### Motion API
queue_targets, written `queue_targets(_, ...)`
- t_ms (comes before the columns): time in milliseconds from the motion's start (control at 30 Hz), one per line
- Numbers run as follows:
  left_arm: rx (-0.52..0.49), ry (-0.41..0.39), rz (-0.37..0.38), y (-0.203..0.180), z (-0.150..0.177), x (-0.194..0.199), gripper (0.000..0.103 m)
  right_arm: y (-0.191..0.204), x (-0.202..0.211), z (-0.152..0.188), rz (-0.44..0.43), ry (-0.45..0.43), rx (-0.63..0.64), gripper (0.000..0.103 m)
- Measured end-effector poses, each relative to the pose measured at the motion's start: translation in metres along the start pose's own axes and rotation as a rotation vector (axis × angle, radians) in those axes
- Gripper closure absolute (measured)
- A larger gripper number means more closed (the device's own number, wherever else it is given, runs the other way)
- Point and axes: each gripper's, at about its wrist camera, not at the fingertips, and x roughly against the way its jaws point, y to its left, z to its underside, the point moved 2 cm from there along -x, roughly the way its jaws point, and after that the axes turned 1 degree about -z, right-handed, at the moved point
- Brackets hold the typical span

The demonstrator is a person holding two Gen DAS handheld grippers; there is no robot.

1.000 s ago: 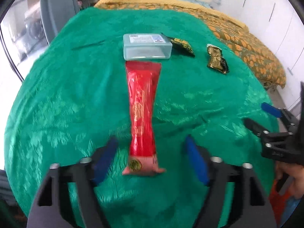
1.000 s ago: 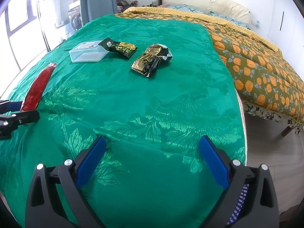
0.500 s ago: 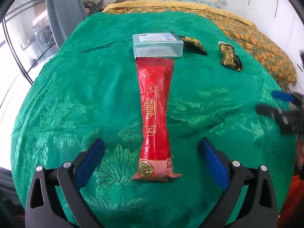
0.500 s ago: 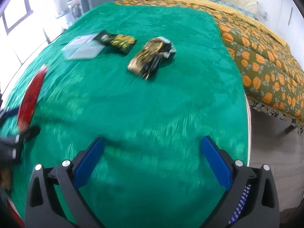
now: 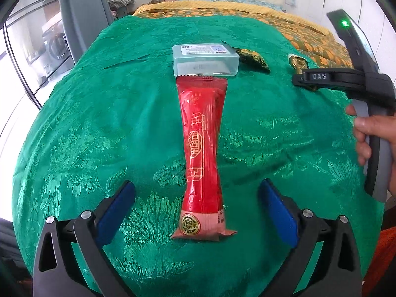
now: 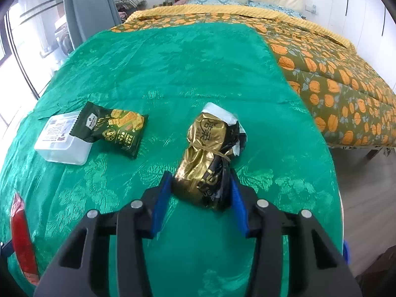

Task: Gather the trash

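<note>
Right wrist view: right gripper [image 6: 200, 193] jaws closing, pads touching the gold bag [image 6: 205, 163]; left gripper [image 5: 196, 210] gapes wide astride the red packet [image 5: 201, 148] on green cloth [image 5: 99, 123]

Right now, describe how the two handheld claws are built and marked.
Both the left claw and right claw have black frames with triangular cutouts, silver bolts and blue finger pads. From the side, the right one shows white "DAS" lettering, a grey handle and a green light.

The right hand-held gripper [image 6: 201, 193] is closing, its blue pads touching a crumpled gold wrapper [image 6: 206, 163].
</note>
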Motion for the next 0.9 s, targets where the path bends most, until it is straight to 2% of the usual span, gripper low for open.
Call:
queue_targets(133,0.001,0.000,-0.001,-0.001,0.000,0.000,0.004,-0.003,0.015,0.017,-0.063,-0.002,0.083,0.059)
queue_targets(267,0.001,0.000,-0.001,0.000,0.000,0.000,0.004,0.009,0.043,0.053,-0.178,0.015,0.228,0.059)
queue_targets(367,0.002,-0.001,-0.004,0.000,-0.001,0.000,0.004,0.020,0.063,0.078,-0.220,0.017,0.318,0.059)
queue_targets(467,0.003,-0.002,-0.005,0.000,-0.001,0.000,0.004,0.030,0.073,0.097,-0.198,0.000,0.393,0.057)
queue_targets(500,0.003,-0.002,-0.004,0.000,-0.001,-0.001,0.004,0.032,0.073,0.100,-0.189,-0.011,0.395,0.056)
queue_targets(567,0.003,-0.002,-0.005,0.000,-0.001,0.000,0.004,0.030,0.070,0.098,-0.178,-0.012,0.358,0.039)
queue_targets(600,0.003,-0.002,-0.003,0.001,-0.001,0.000,0.004,0.026,0.065,0.094,-0.177,-0.003,0.327,0.027)
queue_targets(633,0.004,-0.002,-0.002,0.001,-0.001,-0.001,0.005,0.023,0.061,0.093,-0.176,0.006,0.296,0.023)
queue_targets(900,0.011,-0.005,-0.001,0.002,0.000,0.000,0.004,0.020,0.061,0.095,-0.140,-0.017,0.276,0.022)
